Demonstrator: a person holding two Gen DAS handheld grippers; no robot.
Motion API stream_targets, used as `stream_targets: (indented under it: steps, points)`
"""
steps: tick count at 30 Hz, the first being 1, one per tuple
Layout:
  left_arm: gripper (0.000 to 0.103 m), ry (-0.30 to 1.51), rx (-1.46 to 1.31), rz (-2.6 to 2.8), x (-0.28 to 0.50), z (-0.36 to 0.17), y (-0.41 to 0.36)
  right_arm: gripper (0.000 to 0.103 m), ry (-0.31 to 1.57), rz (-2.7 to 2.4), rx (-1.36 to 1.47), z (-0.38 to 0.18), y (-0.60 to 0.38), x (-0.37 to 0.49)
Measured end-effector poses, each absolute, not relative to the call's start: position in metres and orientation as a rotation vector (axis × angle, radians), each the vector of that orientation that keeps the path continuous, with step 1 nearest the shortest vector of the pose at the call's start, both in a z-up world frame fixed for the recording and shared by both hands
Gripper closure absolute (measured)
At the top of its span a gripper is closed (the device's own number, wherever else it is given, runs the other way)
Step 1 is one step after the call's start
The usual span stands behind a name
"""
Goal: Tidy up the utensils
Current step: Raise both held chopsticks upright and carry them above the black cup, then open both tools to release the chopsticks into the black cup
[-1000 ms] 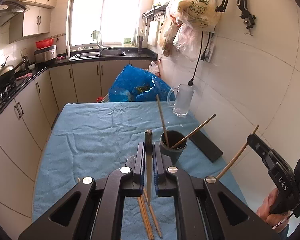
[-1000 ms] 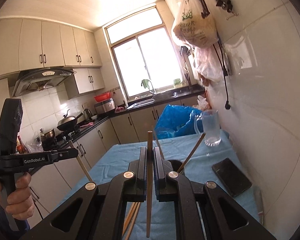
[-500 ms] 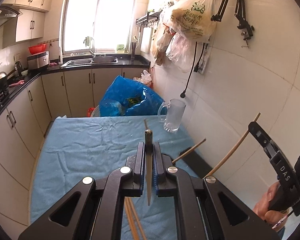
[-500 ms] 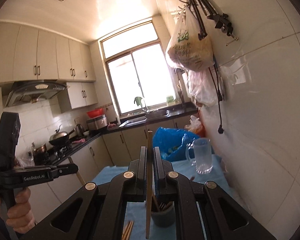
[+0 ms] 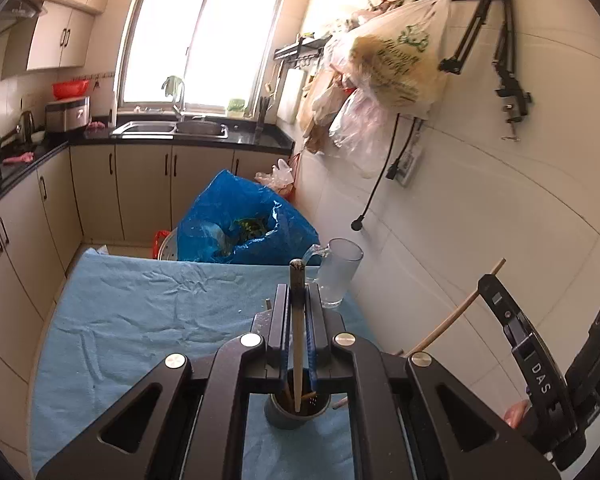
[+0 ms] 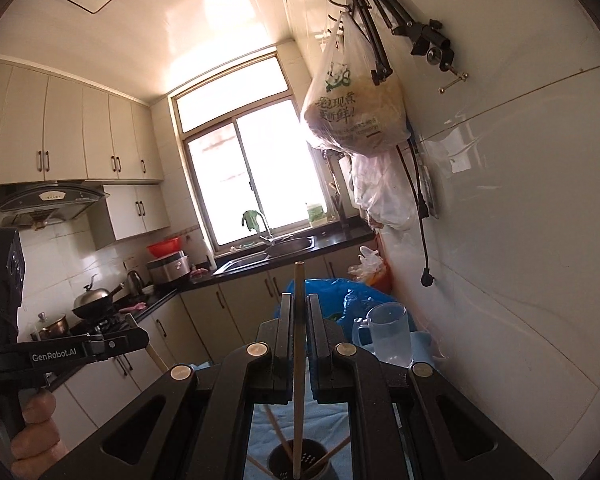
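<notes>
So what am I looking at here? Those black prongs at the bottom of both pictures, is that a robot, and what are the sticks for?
No robot: a person holds a hand-held clamp tool in each hand, and each tool carries a wide-angle camera looking out along its two prongs. One picture is from the left tool, the other from the right.

The left gripper is shut on a dark-tipped chopstick; the right gripper is shut on a plain wooden chopstick. Both chopsticks hang over a dark holder cup that already has a few sticks in it.

The cup stands on a table under a blue cloth, with a clear glass mug near the wall. Each view also catches the other tool at its edge.
</notes>
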State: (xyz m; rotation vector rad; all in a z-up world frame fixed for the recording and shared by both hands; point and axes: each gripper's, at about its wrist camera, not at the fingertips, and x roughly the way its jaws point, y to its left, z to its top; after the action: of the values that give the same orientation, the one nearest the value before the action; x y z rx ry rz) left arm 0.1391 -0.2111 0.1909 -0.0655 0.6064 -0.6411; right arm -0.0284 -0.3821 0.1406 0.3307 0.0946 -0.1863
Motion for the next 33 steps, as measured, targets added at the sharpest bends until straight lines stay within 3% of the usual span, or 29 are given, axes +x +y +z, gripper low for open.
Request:
stream_targets:
  steps: [11, 20, 22, 24, 30, 33]
  points:
    - [0.096, 0.708, -0.070, -0.616, 0.177, 0.137, -0.222, 0.097, 0.202, -0.195, 0.326, 0.101, -0.386, 0.020]
    - [0.096, 0.737, -0.066, -0.608, 0.186, 0.125, -0.222, 0.096, 0.272, -0.199, 0.299, 0.082, -0.383, 0.036]
    - [0.091, 0.740, -0.064, -0.615, 0.184, 0.126, -0.221, 0.096, 0.274, -0.199, 0.303, 0.083, -0.383, 0.037]
    - [0.077, 0.735, -0.070, -0.614, 0.183, 0.128, -0.220, 0.095, 0.271, -0.203, 0.305, 0.086, -0.384, 0.036]
    - [0.075, 0.716, -0.087, -0.620, 0.173, 0.140, -0.210, 0.094, 0.235, -0.204, 0.307, 0.100, -0.383, 0.021]
    - [0.073, 0.696, -0.089, -0.624, 0.163, 0.148, -0.203, 0.086, 0.202, -0.197, 0.316, 0.111, -0.382, 0.005]
